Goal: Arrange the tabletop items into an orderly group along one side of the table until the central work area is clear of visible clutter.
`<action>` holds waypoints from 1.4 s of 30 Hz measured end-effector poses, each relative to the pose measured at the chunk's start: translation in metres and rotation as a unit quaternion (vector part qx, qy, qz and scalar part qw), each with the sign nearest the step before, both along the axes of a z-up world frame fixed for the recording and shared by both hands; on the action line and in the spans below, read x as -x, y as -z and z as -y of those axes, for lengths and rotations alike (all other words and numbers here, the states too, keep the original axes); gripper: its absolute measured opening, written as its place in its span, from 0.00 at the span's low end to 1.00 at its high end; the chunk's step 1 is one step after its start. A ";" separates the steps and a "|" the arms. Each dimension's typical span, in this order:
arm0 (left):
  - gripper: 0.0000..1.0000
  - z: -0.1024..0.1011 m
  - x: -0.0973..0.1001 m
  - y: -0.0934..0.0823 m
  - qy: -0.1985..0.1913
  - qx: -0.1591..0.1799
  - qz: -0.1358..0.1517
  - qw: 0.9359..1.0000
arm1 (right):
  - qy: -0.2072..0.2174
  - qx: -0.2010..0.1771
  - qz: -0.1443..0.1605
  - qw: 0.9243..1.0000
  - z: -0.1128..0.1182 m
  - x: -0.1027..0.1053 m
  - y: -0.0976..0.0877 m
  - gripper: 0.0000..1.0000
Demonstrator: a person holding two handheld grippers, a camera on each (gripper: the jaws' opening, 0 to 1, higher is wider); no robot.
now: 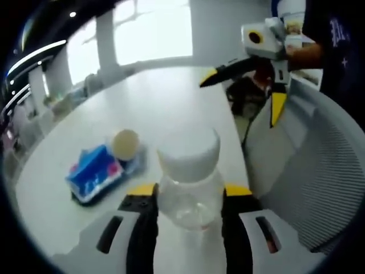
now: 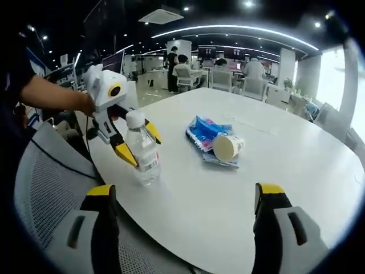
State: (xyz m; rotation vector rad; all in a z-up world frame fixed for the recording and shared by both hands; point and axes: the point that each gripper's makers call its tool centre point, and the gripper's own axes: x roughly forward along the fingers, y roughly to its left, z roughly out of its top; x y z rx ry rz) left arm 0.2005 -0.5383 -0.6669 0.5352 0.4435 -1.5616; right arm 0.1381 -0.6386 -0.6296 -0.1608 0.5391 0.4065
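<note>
Clear plastic bottle with a white cap (image 2: 141,149) stands near the white table's (image 2: 296,154) edge, clamped by the left gripper (image 2: 132,142). Right gripper (image 2: 188,214) hangs with jaws apart. A loose squeeze could let it slip or topple off the edge.

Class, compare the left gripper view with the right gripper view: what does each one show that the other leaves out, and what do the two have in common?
Left gripper view: the left gripper from behind, its jaws closed on the clear bottle, bright windows beyond the table, and the right gripper held open in the air.

Right gripper view: the right gripper's own open jaws with nothing between them, an office with seated people and ceiling lights.

Both: the white table, the bottle, the paper cup lying on the blue packet, and a mesh chair.
</note>
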 end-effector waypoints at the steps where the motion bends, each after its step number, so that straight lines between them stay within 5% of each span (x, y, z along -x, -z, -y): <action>1: 0.40 -0.001 -0.001 -0.002 -0.001 0.002 0.001 1.000 | 0.000 0.000 0.000 1.000 0.000 0.000 0.000 1.00; 13: 0.40 -0.017 -0.031 -0.013 -0.016 0.001 0.015 1.000 | 0.007 -0.005 0.006 1.000 0.002 -0.002 -0.003 1.00; 42: 0.40 -0.055 -0.097 -0.011 -0.046 -0.025 0.020 0.998 | 0.017 -0.003 0.012 1.000 0.004 -0.002 -0.007 1.00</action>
